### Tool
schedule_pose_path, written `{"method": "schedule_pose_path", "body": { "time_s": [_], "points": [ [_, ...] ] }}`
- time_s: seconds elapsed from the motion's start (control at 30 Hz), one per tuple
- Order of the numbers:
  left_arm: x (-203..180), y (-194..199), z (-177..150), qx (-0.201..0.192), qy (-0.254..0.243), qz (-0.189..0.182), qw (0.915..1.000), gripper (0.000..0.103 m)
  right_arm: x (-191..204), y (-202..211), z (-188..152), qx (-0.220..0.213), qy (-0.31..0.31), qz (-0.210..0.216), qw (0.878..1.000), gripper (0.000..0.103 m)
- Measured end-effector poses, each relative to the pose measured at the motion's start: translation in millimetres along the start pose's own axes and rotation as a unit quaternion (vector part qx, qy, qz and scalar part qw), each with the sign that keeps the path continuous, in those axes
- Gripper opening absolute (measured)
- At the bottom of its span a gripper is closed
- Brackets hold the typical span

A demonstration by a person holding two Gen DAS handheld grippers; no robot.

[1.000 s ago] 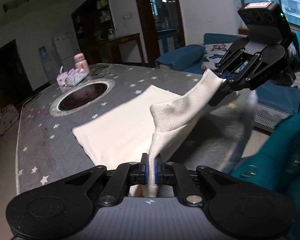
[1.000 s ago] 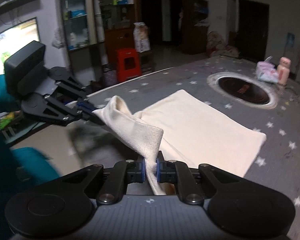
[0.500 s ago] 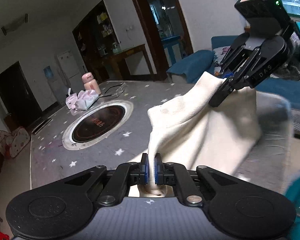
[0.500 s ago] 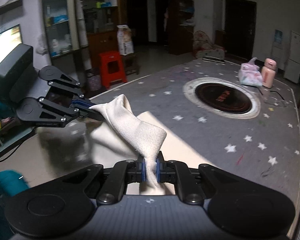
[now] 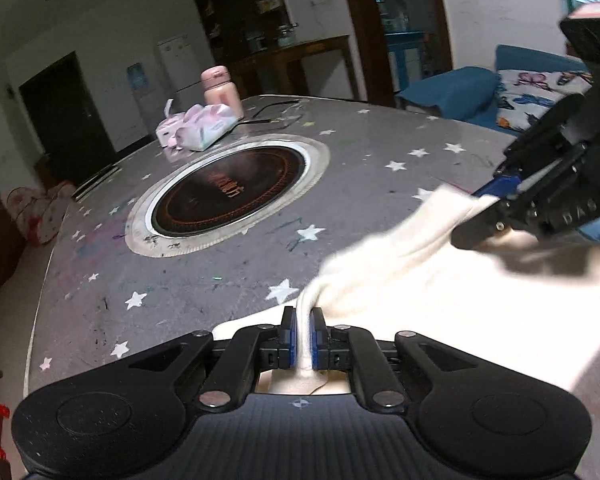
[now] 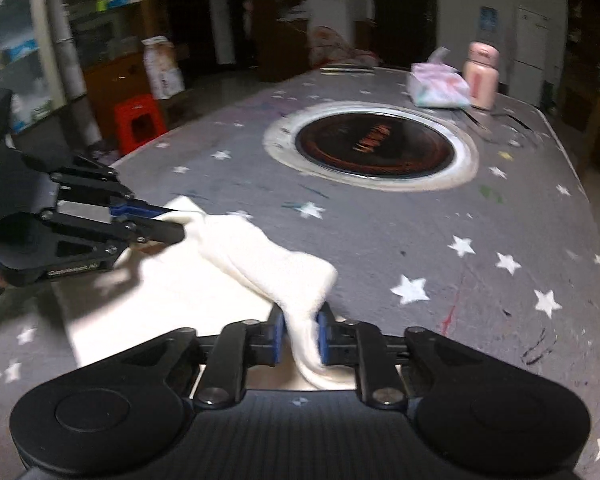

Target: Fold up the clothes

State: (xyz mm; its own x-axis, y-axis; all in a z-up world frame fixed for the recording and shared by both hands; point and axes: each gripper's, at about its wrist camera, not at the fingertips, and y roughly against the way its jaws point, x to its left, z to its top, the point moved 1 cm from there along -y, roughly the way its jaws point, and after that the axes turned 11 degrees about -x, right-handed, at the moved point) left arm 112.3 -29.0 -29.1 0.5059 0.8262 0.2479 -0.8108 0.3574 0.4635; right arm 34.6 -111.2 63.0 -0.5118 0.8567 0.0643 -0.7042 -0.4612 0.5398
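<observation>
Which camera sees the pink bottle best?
The left wrist view: the pink bottle is sharp there, standing behind the tissue pack on the table. The right wrist view shows the bottle too, but blurred.
</observation>
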Motion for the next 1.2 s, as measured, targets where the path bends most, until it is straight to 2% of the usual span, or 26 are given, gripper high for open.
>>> {"method": "schedule_pose_path", "body": {
  "time_s": [0.07,0.23,0.3,0.37,0.43,0.67,0.9,0.97,1.07,1.2],
  "points": [
    [0.5,-3.7,2.0,-0.001,0.007,0.012,0.9999,0.014,-4.5,-0.2,0.8,-0.006,-0.010,-0.016,1.000,0.025],
    [7.7,-2.5,5.3,-0.010,0.034,0.034,0.9988,0.032,-4.6,11.2,11.4,-0.030,-0.011,-0.036,0.999,0.026],
    [13.2,1.5,6.2,-0.014,0.047,0.044,0.9978,0.037,2.0,16.3,16.1,-0.037,-0.006,-0.025,0.999,0.026],
    [20.1,12.2,7.5,-0.024,0.067,0.051,0.9962,0.037,10.9,16.6,19.6,-0.036,-0.005,-0.004,0.999,0.025],
    [26.2,26.5,6.4,-0.030,0.092,0.046,0.9942,0.041,19.5,12.5,21.6,-0.031,-0.003,0.014,0.999,0.025],
    [23.2,70.4,-14.0,-0.011,0.135,0.043,0.9899,0.049,42.5,-20.5,21.2,-0.012,0.011,0.036,0.999,0.025],
    [19.2,72.6,-30.1,0.014,0.164,0.040,0.9855,0.051,40.4,-48.3,16.9,-0.005,0.008,0.001,1.000,0.025],
    [20.3,68.7,-35.1,0.023,0.181,0.034,0.9826,0.049,40.8,-50.1,15.5,-0.009,0.009,-0.001,1.000,0.025],
    [23.0,69.1,-40.9,0.030,0.208,0.016,0.9775,0.039,40.6,-49.6,13.9,-0.011,0.006,0.000,1.000,0.026],
    [22.6,78.0,-45.5,0.035,0.217,-0.002,0.9755,0.037,40.2,-47.5,13.4,-0.008,0.010,0.010,1.000,0.026]
  ]
}}
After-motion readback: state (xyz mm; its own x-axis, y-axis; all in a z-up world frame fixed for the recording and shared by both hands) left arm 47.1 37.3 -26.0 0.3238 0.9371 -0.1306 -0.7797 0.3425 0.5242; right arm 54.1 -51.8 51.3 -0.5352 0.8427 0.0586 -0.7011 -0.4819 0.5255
